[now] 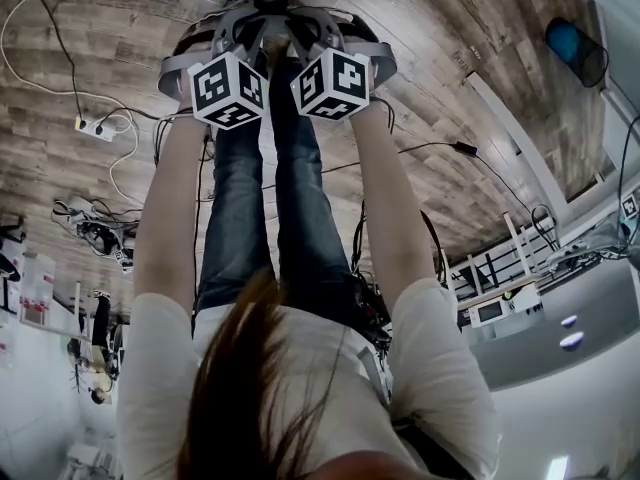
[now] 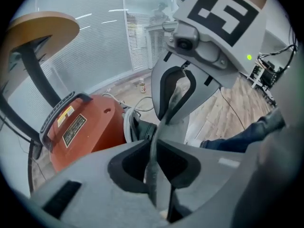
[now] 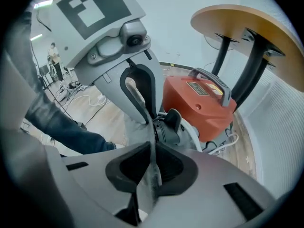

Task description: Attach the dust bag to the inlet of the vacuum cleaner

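Floorboards (image 1: 480, 78) below, dust bag (image 2: 171, 124) stretched left tool (image 2: 153, 148) to right tool (image 3: 152, 148).

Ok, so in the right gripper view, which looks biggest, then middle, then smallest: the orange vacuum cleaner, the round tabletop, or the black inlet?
1. Round tabletop and orange vacuum cleaner: these look about the same size, so I won't rank them.
2. Black inlet: clearly the smallest.

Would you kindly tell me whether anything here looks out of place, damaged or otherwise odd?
Nothing looks spilled or damaged. The grey dust bag is pinched in the fingers of both the left gripper and the right gripper, stretched between them near the orange vacuum cleaner, apparently not yet fitted on it.
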